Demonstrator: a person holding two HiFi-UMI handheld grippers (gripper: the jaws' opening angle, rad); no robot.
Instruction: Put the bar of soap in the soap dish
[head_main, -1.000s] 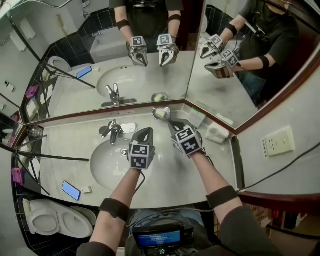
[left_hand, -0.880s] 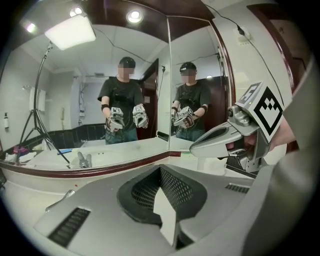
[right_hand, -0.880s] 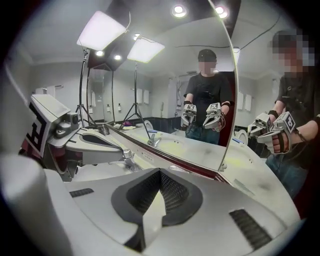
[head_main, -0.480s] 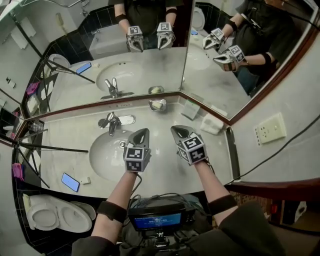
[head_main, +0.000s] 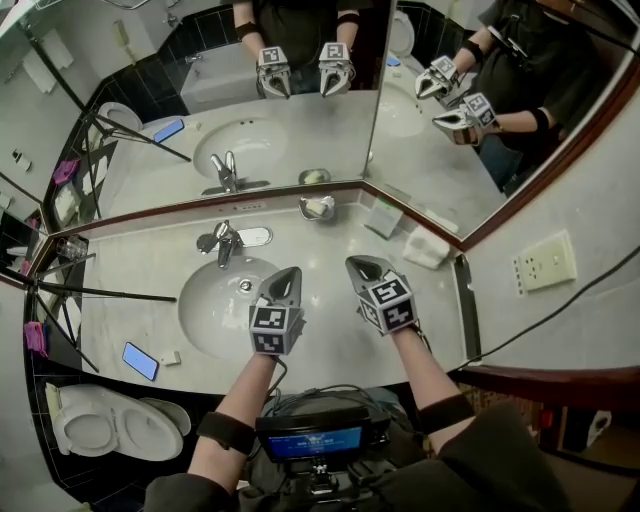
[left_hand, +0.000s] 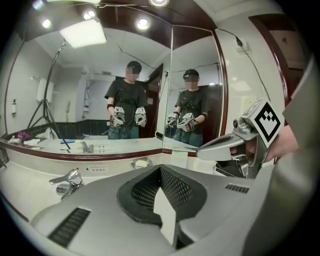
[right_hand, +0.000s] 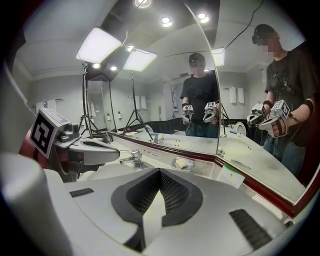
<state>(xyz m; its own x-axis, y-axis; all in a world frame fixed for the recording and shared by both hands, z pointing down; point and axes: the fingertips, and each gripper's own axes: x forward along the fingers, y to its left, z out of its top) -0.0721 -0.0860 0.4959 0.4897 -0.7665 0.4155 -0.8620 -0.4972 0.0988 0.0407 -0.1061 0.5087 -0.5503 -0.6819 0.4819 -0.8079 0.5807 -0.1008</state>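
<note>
In the head view, the grey two-jaw left gripper (head_main: 288, 280) hovers at the right rim of the white oval sink basin (head_main: 215, 310). The matching right gripper (head_main: 362, 268) hangs beside it, apart from it, over the pale marble counter (head_main: 330, 342). Both point toward the mirror. The pale yellow bar of soap (head_main: 322, 209) lies in the small round silvery soap dish (head_main: 302, 207). The dish stands at the back of the counter by the mirror corner, right of the chrome faucet (head_main: 224, 240) and well beyond both grippers. In the left gripper view, the left gripper's jaws are pressed together with nothing between them, and the soap dish (left_hand: 141, 163) sits ahead below the mirror. In the right gripper view, the right gripper's jaws likewise meet on nothing, and the bar of soap (right_hand: 183, 162) rests in its dish ahead.
</note>
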